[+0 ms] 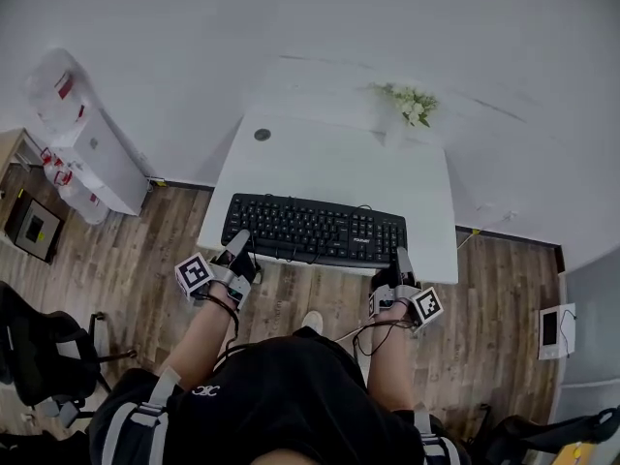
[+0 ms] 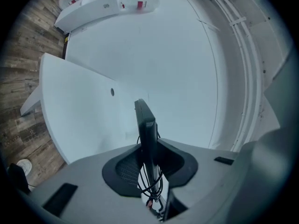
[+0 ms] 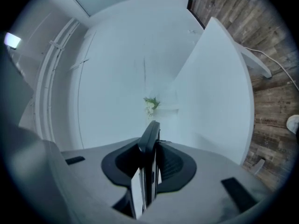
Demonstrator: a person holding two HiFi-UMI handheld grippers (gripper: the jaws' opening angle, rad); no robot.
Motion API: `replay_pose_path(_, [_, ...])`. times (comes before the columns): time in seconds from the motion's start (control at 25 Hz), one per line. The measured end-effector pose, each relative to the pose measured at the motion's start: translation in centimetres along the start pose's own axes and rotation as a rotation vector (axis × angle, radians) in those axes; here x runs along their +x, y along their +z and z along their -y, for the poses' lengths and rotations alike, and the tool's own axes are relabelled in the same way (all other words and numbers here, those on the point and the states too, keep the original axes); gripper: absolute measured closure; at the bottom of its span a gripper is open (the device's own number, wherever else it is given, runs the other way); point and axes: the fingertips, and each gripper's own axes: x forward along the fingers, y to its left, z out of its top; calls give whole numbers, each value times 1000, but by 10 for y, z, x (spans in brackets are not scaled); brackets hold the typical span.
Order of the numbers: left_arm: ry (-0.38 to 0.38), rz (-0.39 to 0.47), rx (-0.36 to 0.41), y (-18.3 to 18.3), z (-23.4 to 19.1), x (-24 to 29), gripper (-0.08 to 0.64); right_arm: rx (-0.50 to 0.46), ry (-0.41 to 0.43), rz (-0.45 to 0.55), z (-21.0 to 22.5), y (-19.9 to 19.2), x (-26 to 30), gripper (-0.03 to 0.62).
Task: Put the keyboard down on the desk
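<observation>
Black plastic keyboard point(image 1: 315, 229), long flat slab w/ rows of small matte keys, sits over the near part of the white desk point(image 1: 329, 158), its front edge about level w/ the desk's near edge; can't tell if it's resting on the top or just above it. Left gripper point(image 1: 238, 244) has the kbd's left end, right gripper point(image 1: 401, 260) the right end, both coming in from the person's side. In the left gripper view the kbd runs edge-on as a thin dark blade between the jaws, which are clamped tight on it; the pads point(image 2: 124, 169) are black w/ a fine mesh-like texture, set in smooth grey shells. A thin black cable point(image 2: 150, 183) hangs in loops by the clamped edge. Right gripper view shows the same: jaws clenched on the kbd's rounded edge. Each gripper carries a cube point(image 1: 195, 275) w/ square b/w markers. Desk top is smooth, rectangular, w/ a small round hole point(image 1: 263, 135) at the back left and pale flowers point(image 1: 412, 105) w/ green leaves at the back right. Floor point(image 1: 126, 250) is wood-grain planks, brown-grey.
</observation>
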Motion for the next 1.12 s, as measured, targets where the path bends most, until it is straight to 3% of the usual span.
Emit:
replay_pose_path(0.56, [90,45,-31,42,-38,117,485,38,-96,-61,45,42,137,515])
replay_pose_path(1.12, [234,-36,-120,80,-129,177,482,68,-335,2,126,39,184,515])
